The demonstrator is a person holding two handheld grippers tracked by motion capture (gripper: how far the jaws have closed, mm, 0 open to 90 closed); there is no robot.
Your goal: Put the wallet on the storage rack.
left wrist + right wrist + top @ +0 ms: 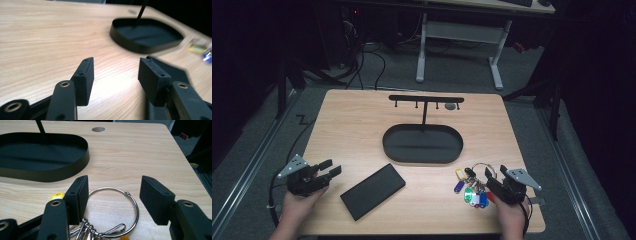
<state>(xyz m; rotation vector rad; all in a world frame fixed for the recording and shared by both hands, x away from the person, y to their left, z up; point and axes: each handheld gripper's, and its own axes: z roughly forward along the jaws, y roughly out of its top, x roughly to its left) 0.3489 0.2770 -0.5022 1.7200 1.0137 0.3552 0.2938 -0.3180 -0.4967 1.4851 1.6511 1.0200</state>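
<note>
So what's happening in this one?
A person holds a gripper in each hand at a wooden table. The right gripper hovers open over the ring of a key bunch, fingers either side, not gripping. The left gripper is open and empty, near a flat black case. A black tray with a hook stand waits behind.

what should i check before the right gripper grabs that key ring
1. Right gripper jaws open: ok.
2. Key ring between the jaws: ok, pads not yet pressing on it.
3. Ring lying flat on the table: ok.
4. Tags and clips free of the jaws: cannot tell, they bunch by one jaw.
5. Hook rack standing upright in the tray: ok.
6. Left gripper open and apart from the keys: ok.
</note>
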